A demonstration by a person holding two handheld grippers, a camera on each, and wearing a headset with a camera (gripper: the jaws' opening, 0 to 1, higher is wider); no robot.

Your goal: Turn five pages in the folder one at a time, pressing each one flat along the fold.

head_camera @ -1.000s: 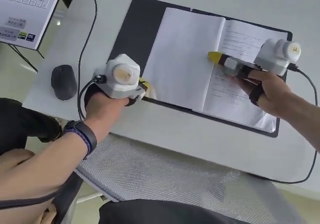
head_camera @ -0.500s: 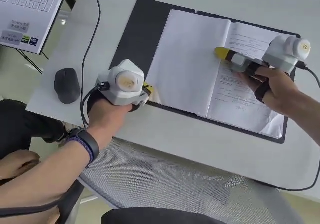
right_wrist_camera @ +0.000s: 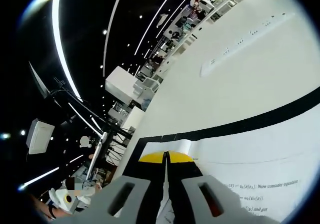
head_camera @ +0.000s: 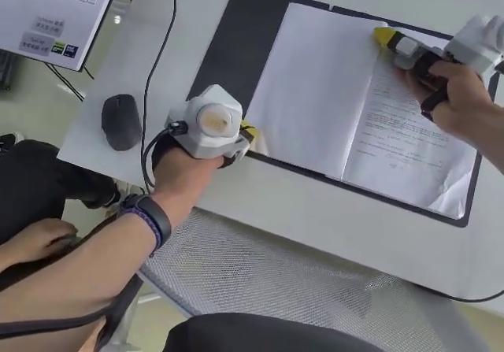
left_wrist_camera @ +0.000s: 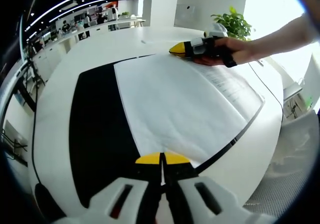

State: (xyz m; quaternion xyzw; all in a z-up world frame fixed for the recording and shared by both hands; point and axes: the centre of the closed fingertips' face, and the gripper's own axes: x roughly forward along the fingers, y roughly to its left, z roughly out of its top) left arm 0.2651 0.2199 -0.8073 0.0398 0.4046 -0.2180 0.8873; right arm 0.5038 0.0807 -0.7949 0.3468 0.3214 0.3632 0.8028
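Folder (head_camera: 228,45) lies open on the white worktop (head_camera: 315,210), its black cover bare on the left side. Over it are a blank white sheet (head_camera: 315,84) and, right of the fold, a printed page (head_camera: 409,131).

In the head view the left gripper (head_camera: 246,134) sits at the near left corner of the blank sheet, its yellow tips touching the sheet's edge where it meets the black cover. The left gripper view shows the left gripper (left_wrist_camera: 161,159) clenched, its 2 jaws pressed together with no gap. I cannot tell if any paper is caught between them.

The right gripper (head_camera: 383,36) is at the far end of the fold, its yellow tip resting on the top of the printed page just beside the crease. In its own view the right gripper (right_wrist_camera: 165,157) is also clenched, with both jaws closed tip to tip over the page's upper corner. The folder's black border (right_wrist_camera: 240,124) runs just beyond it. The left gripper view catches the right gripper (left_wrist_camera: 178,48) at the far edge of the paper, held in a hand (left_wrist_camera: 225,51).

A laptop (head_camera: 47,5) and a dark mouse (head_camera: 120,121) sit on the worktop left of the folder, and a black cable (head_camera: 157,53) runs between them.
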